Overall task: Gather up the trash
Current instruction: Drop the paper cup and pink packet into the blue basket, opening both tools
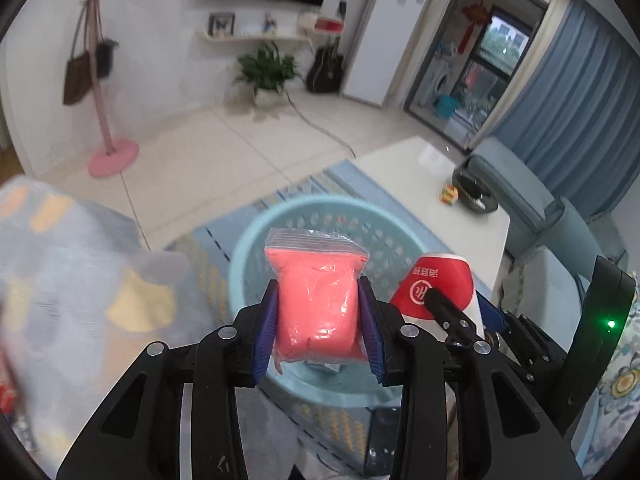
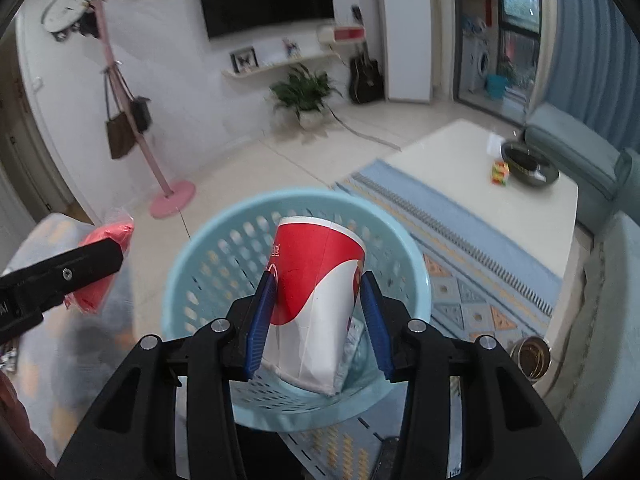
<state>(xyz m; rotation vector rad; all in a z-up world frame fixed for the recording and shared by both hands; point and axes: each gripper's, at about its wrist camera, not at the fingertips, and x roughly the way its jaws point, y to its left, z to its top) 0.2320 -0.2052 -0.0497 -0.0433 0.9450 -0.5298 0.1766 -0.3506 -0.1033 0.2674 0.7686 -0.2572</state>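
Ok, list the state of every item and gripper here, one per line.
left gripper: shut on pink bag
pink bag: sealed, held above the basket
right gripper: shut on paper cup
paper cup: squashed, held over the basket
basket: upright, holding some clear wrapping

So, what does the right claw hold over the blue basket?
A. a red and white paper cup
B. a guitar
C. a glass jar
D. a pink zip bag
A: in the right wrist view the right claw is shut on the red and white paper cup, above the light blue basket.
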